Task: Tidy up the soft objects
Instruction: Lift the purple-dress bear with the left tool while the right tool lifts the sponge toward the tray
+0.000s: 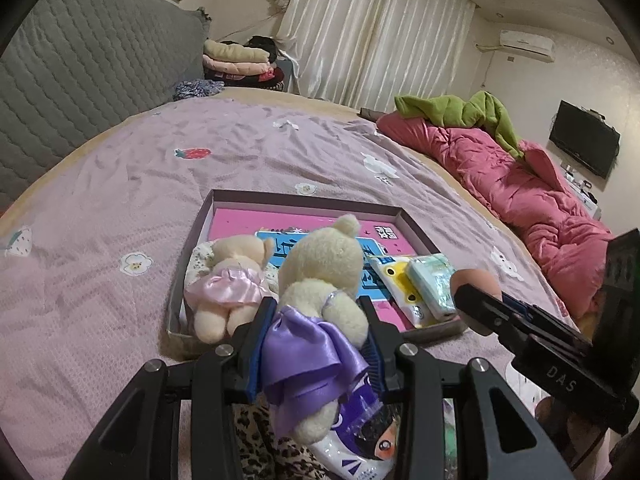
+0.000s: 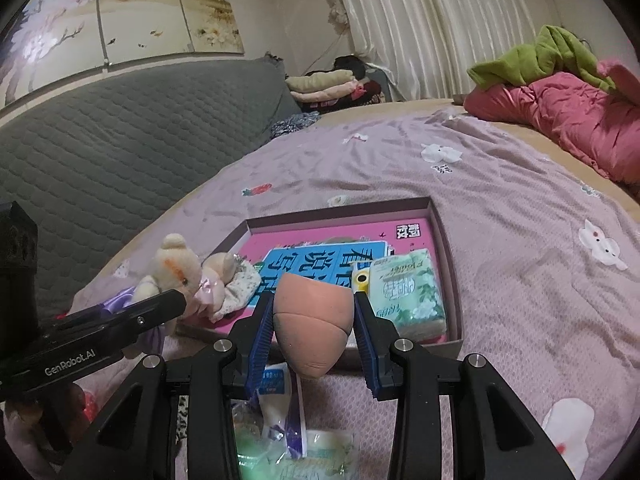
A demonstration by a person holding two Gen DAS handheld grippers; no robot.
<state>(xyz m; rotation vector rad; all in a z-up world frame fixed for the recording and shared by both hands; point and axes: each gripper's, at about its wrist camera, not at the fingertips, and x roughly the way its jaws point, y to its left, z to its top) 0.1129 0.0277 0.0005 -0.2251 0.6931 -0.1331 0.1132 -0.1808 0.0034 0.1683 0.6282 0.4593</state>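
Note:
My left gripper [image 1: 318, 320] is shut on a cream teddy bear in a purple dress [image 1: 320, 280] and holds it at the near edge of a shallow box [image 1: 304, 199] on the bed. A second bear in a pink dress [image 1: 232, 276] lies in the box's left corner. My right gripper [image 2: 314, 322] is shut on a peach-coloured soft sponge [image 2: 312, 320] over the box's near edge [image 2: 436, 216]. Tissue packs [image 2: 404, 292] lie in the box's right part. The right gripper also shows in the left wrist view [image 1: 480, 300].
Loose tissue packets [image 2: 288, 408] and a purple-white pack [image 1: 360, 432] lie on the bed below the grippers. A pink quilt [image 1: 520, 200] with a green blanket [image 1: 460, 112] lies at the right. A grey padded headboard [image 1: 80, 72] and folded clothes [image 1: 240, 60] are at the far left.

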